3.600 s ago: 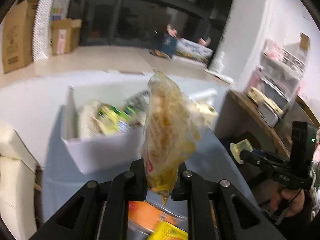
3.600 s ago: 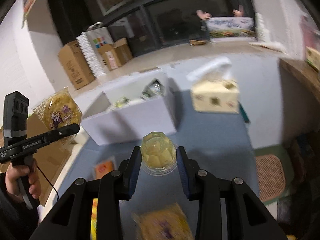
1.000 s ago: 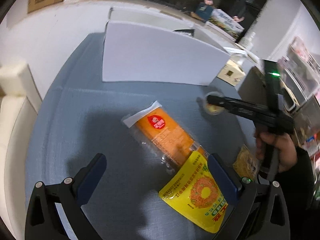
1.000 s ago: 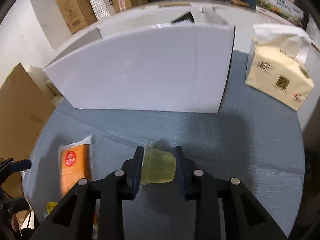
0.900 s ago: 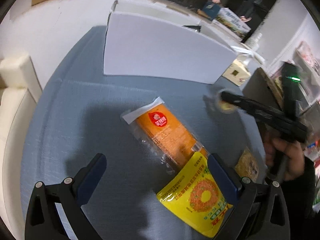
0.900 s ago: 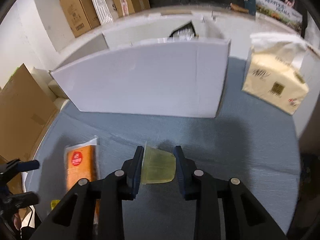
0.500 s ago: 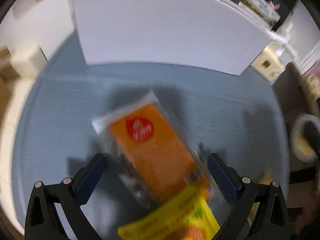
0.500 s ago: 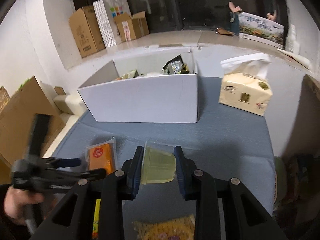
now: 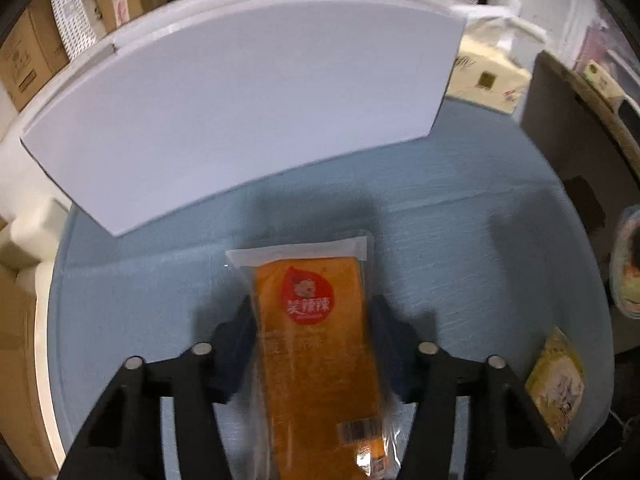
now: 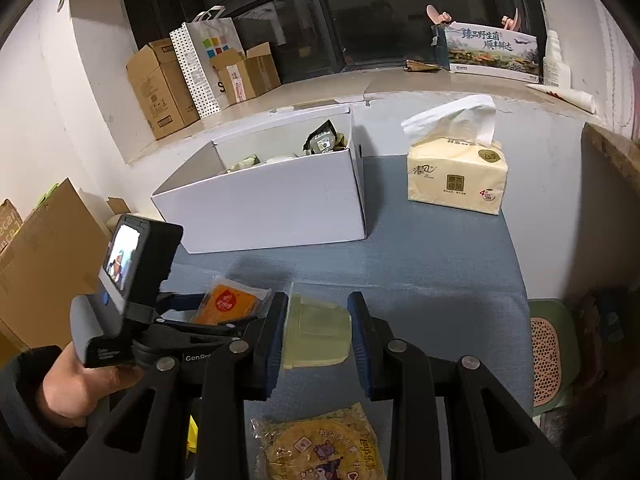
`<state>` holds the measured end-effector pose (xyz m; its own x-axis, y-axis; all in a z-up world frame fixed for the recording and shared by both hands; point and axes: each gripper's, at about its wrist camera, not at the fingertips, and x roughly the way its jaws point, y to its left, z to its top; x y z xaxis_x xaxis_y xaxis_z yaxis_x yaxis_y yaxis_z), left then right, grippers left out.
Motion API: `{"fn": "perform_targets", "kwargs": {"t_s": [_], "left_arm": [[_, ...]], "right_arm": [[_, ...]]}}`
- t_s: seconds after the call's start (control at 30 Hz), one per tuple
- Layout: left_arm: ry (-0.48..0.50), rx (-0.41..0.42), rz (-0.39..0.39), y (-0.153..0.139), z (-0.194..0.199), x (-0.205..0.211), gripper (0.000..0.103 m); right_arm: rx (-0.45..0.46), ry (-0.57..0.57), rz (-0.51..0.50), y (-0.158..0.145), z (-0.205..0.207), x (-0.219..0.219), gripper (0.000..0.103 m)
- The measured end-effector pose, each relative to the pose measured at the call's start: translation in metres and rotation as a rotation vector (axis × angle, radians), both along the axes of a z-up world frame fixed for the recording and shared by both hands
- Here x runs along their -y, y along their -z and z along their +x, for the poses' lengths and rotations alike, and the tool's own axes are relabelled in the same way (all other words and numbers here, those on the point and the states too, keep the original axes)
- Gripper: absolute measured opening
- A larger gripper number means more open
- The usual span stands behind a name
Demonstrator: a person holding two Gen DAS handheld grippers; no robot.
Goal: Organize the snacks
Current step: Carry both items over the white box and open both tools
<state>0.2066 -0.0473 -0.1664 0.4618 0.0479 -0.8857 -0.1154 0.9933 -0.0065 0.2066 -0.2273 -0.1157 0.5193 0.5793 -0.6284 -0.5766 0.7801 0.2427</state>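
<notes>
My left gripper (image 9: 310, 320) has closed around an orange snack packet (image 9: 316, 340) that lies on the blue table cloth, a finger against each long side. The packet also shows in the right wrist view (image 10: 230, 302), with the left gripper (image 10: 180, 312) on it. My right gripper (image 10: 318, 328) is shut on a pale yellow jelly cup (image 10: 316, 332) and holds it above the table. The white box (image 10: 280, 204) stands behind, with several snacks inside; in the left wrist view only its front wall (image 9: 240, 120) shows.
A yellow round-cookie packet (image 10: 324, 448) lies under my right gripper; it also shows at the right in the left wrist view (image 9: 556, 384). A tissue pack (image 10: 456, 176) stands right of the box. Cardboard boxes (image 10: 168, 88) sit on the far ledge. A brown carton (image 10: 44, 248) stands left.
My left gripper moved down onto the orange packet and closed from wide open around it. My right gripper rose and pulled back with the jelly cup.
</notes>
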Motion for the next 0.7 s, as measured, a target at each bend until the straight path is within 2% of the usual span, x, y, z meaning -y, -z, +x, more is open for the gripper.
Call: {"fn": "perform_targets", "kwargs": {"t_s": [0.17,0.3,0.47,0.57,0.7], "left_arm": [[0.007,0.119,-0.071,-0.030,-0.011,-0.016,0.059],[0.011,0.263,-0.094,-0.079,-0.028,-0.030,0.059],[-0.009,0.412,-0.121,-0.147,-0.040,-0.076,0.059],[-0.043,0.475,-0.102,-0.183,-0.012,-0.110,0.059],[-0.068,0.516,-0.070,-0.208,0.028,-0.151,0.059]], "right_arm": [[0.021,-0.007,-0.008,-0.004,-0.004,-0.006,0.033],[0.029,-0.005,0.011,-0.012,-0.002,-0.009,0.033],[0.077,-0.026,0.029,-0.040,0.012,-0.026,0.033],[0.112,-0.049,0.041,-0.063,0.032,-0.046,0.033],[0.116,-0.067,0.062,-0.086,0.070,-0.079,0.033]]}}
